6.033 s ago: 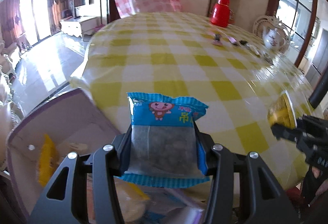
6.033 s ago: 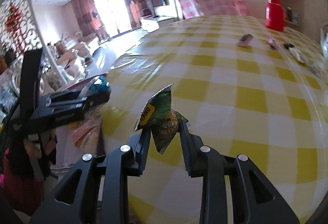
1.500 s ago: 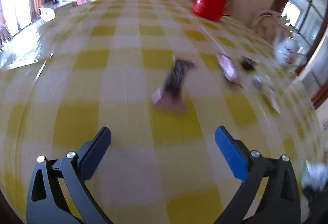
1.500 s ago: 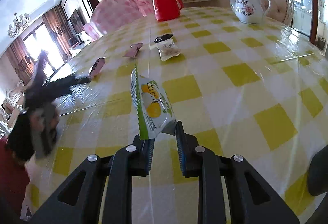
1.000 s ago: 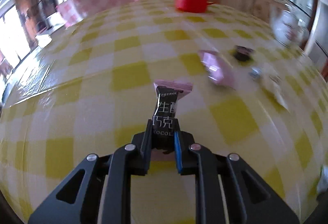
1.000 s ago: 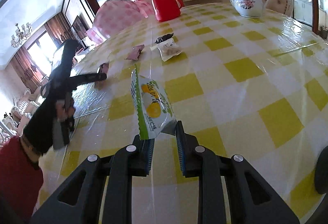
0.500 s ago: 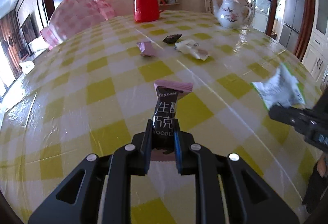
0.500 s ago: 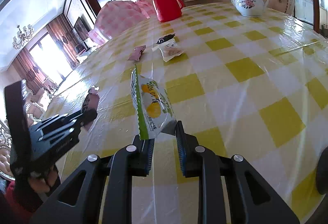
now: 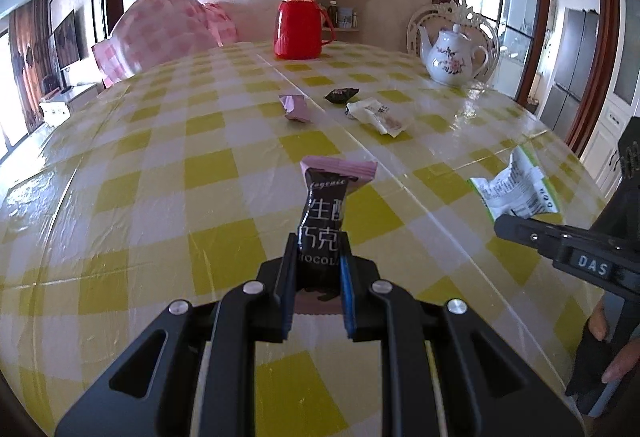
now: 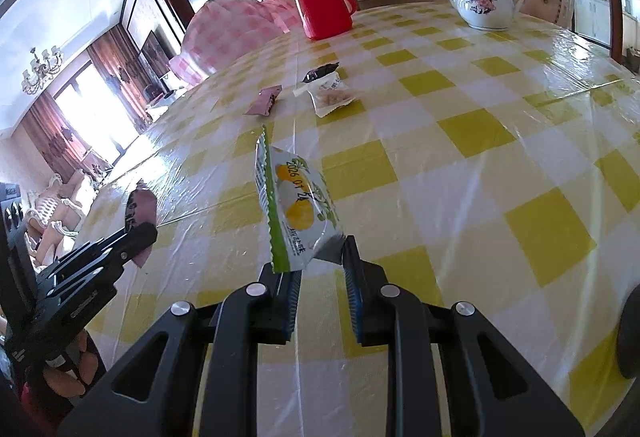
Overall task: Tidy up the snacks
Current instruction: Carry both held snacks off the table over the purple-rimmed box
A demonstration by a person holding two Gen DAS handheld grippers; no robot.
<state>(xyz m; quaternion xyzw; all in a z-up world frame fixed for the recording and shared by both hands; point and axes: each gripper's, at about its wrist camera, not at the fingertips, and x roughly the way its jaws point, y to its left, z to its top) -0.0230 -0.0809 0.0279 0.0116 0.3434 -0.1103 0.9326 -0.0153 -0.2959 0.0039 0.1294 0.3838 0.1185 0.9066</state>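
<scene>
Snacks are in both claws: the left gripper [image 9: 318, 269] is clamped on a dark chocolate bar [image 9: 325, 215] whose lower end is hidden between the pads, and the right gripper [image 10: 322, 277] pinches a green-and-white packet [image 10: 298, 213]. Between them and the red thermos [image 9: 298, 23], a pink wrapper [image 9: 295, 107], a dark wrapper [image 9: 340, 94] and a pale packet [image 9: 376, 114] lie on the checked tablecloth [image 9: 168, 173], their print unreadable.

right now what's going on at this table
A person is sorting snacks with two handheld grippers. The left gripper is shut on a dark chocolate bar, the right gripper on a green-and-white snack packet, both held above the yellow checked table. Three more wrapped snacks lie near the red thermos and teapot.
</scene>
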